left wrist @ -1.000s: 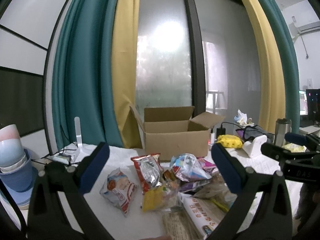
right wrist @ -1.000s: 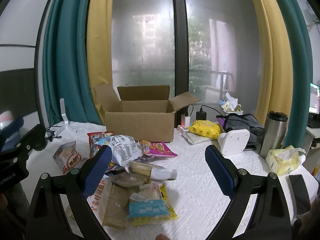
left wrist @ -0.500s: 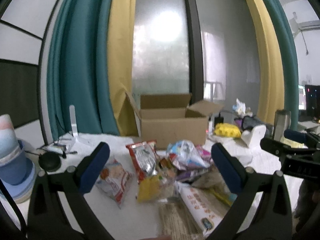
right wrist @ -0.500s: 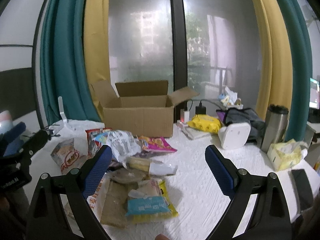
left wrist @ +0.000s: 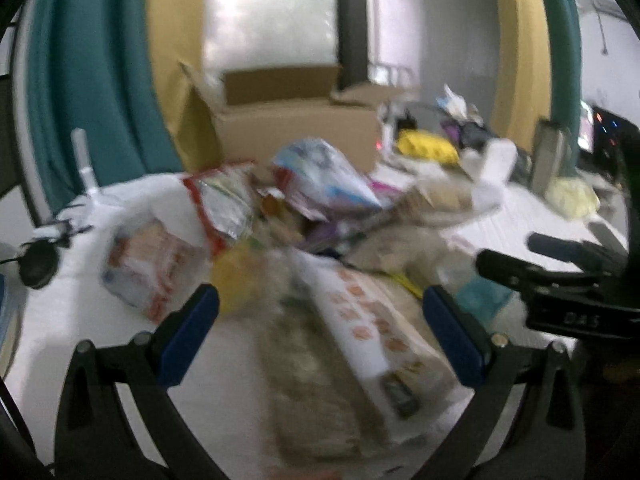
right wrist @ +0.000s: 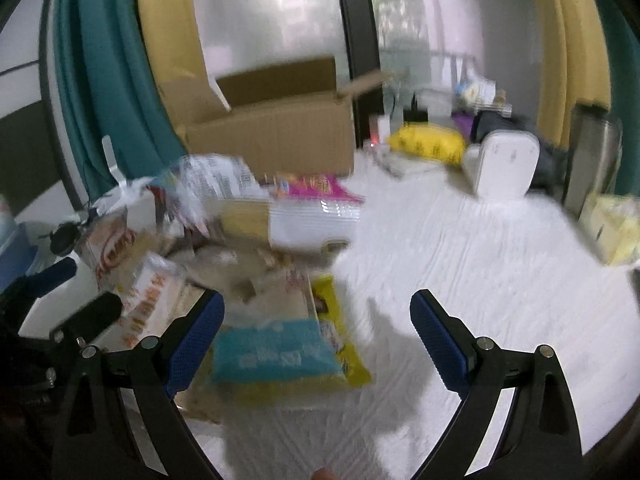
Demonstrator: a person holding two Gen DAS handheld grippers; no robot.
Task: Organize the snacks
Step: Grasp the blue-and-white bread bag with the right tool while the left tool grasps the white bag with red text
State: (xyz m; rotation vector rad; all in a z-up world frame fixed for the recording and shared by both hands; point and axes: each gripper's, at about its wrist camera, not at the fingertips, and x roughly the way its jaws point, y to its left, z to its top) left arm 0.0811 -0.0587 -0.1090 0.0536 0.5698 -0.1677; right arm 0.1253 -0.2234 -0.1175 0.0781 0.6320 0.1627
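Observation:
A pile of snack packets lies on the white tablecloth in front of an open cardboard box. The frames are motion-blurred. My left gripper is open and empty, low over a long white packet and a brown packet. My right gripper is open and empty, just above a blue packet lying on a yellow one. The box also shows in the right wrist view. Each gripper shows at the edge of the other's view.
A white device, a yellow pack, a steel flask and a tissue pack stand at the right. Blue cups and cables sit at the left. Curtains and a window are behind the box.
Both grippers have moved forward and down toward the snack pile, which now looks larger and closer. Both stay open and empty.

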